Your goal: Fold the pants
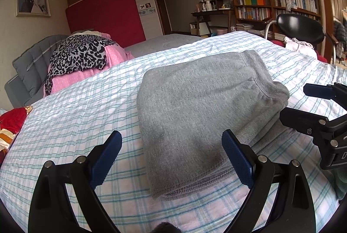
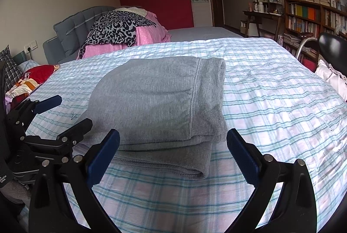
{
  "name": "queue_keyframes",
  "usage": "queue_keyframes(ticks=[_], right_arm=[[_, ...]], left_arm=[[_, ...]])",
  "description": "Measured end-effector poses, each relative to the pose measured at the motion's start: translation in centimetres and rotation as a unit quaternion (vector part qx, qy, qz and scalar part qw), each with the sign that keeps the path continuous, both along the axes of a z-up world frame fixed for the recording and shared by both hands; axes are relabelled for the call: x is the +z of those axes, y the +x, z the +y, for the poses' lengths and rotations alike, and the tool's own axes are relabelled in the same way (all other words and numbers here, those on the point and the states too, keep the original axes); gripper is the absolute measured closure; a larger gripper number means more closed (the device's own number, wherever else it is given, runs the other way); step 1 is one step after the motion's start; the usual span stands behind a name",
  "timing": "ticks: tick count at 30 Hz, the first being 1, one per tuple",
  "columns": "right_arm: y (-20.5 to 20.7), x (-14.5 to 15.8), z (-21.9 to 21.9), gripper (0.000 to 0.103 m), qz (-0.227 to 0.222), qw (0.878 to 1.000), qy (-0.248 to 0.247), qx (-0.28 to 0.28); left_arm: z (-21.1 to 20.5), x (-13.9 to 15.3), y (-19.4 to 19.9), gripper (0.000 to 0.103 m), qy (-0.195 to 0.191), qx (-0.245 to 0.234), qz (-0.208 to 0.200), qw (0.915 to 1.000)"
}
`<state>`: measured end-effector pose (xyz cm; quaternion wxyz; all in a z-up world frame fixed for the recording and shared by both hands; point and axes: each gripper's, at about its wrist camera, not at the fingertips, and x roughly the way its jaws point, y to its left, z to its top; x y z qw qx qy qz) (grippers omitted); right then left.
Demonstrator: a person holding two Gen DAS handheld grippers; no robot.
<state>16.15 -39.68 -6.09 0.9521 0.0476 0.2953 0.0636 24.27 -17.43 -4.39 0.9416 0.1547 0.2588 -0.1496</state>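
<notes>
Grey pants (image 1: pixel 201 107) lie folded into a thick rectangular stack on the plaid bedsheet (image 1: pixel 86 115); they also show in the right wrist view (image 2: pixel 156 102), waistband end to the right. My left gripper (image 1: pixel 171 146) is open and empty, just short of the stack's near edge. My right gripper (image 2: pixel 173 144) is open and empty, its fingers either side of the stack's near edge. The right gripper shows at the right in the left wrist view (image 1: pixel 303 100), and the left gripper shows at the left in the right wrist view (image 2: pixel 69 111), both open beside the pants.
A pile of pink and leopard-print clothes (image 1: pixel 82 59) sits at the bed's far left by a grey headboard (image 2: pixel 73 26). Red patterned fabric (image 2: pixel 36 74) lies at the left edge. A black chair (image 1: pixel 299 26) and bookshelves (image 1: pixel 275 5) stand beyond the right side.
</notes>
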Motion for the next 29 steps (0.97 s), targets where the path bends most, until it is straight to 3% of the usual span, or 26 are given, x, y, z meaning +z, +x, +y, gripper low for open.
queue_keyframes(ticks=[21, 29], right_arm=[[0.14, -0.02, -0.13, 0.003, 0.003, 1.0, -0.002, -0.002], [0.21, -0.31, -0.53, 0.003, 0.008, 1.0, 0.01, -0.007]], left_arm=[[-0.36, -0.02, -0.4, 0.011, 0.004, -0.014, -0.008, 0.9999], [-0.35, -0.28, 0.18, 0.011, 0.011, 0.005, 0.003, 0.9999]])
